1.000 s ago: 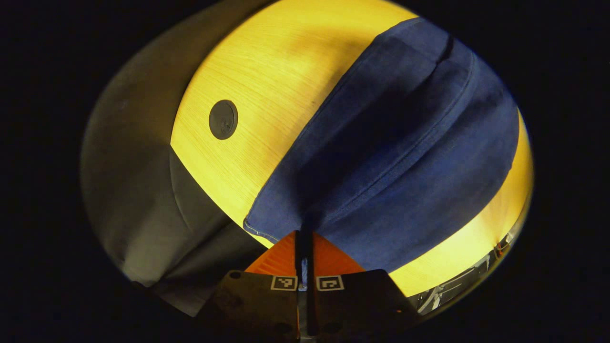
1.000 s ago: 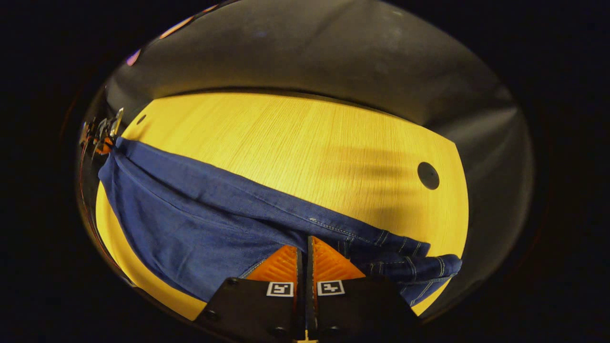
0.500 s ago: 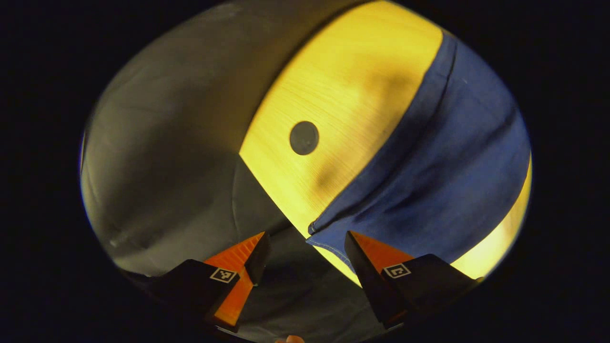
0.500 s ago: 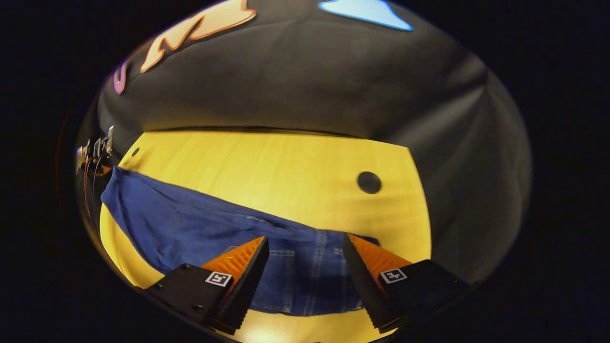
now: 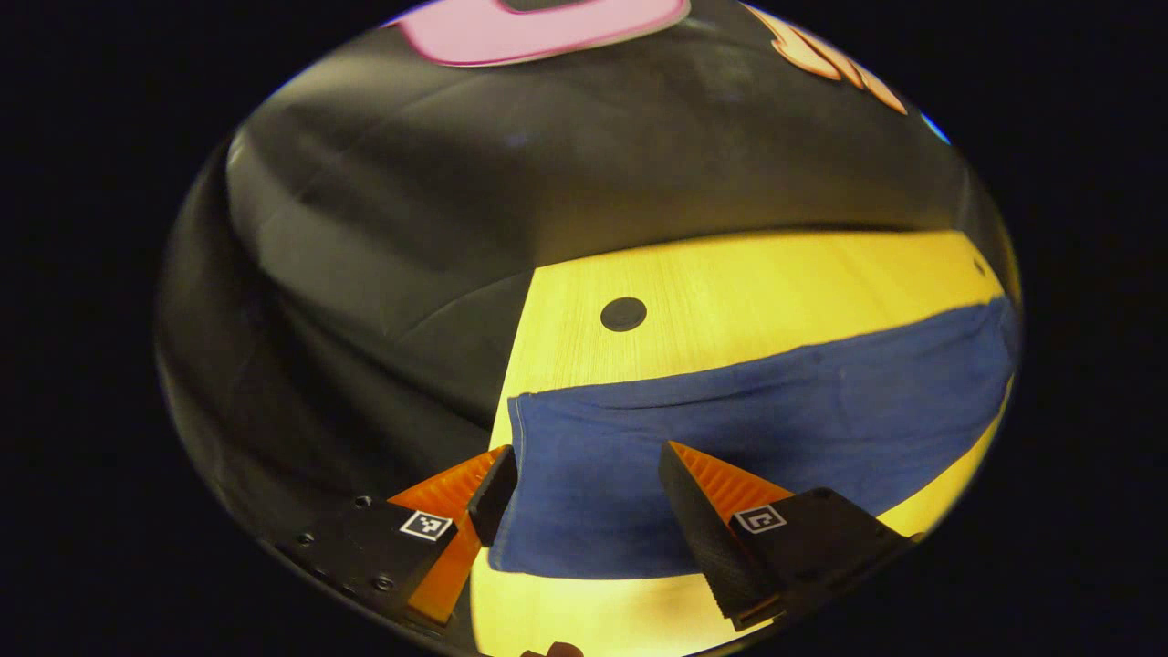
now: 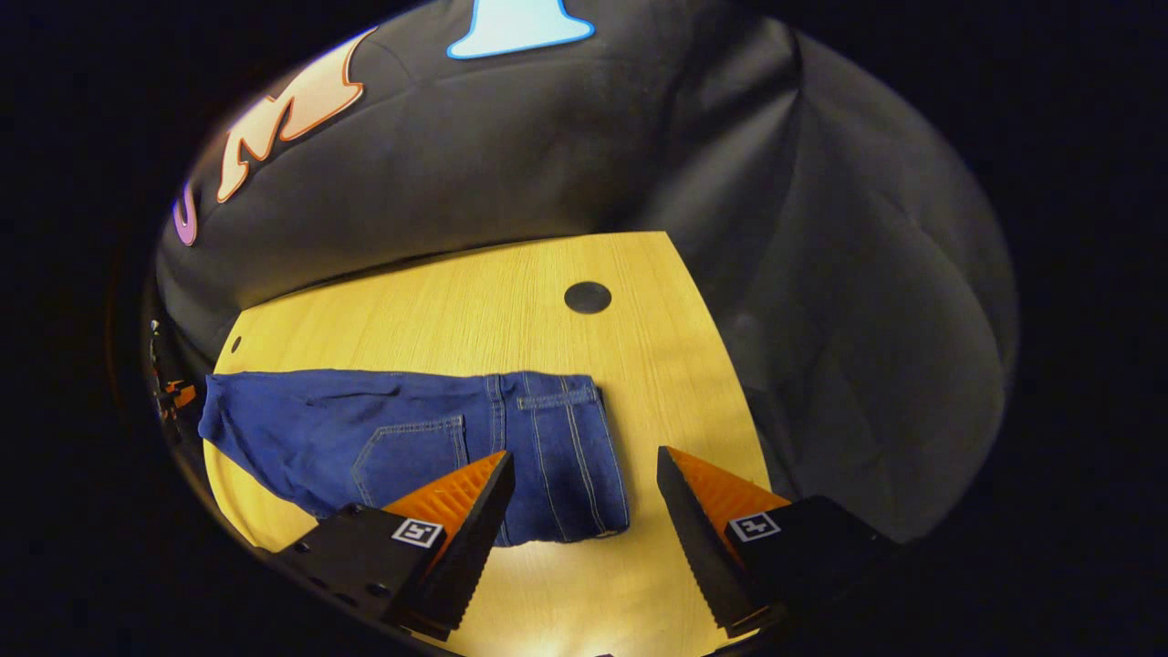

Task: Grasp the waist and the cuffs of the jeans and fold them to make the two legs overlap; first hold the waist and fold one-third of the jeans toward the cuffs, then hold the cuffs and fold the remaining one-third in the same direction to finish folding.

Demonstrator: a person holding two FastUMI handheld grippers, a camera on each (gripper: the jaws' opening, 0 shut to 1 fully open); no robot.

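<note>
With the legs overlapped, both the left gripper [image 5: 584, 474] and right gripper [image 6: 584, 479] hover spread open above the jeans [image 6: 411, 438], ready for the waist fold.

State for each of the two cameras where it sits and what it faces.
Left gripper view: rides on the left gripper, raised over the cuff end of the jeans, facing the booth wall; its open fingers show.
Right gripper view: rides on the right gripper, raised over the waist end of the jeans; its open fingers show.
Shared: the jeans, the wooden table and the black cloth wall.
</note>
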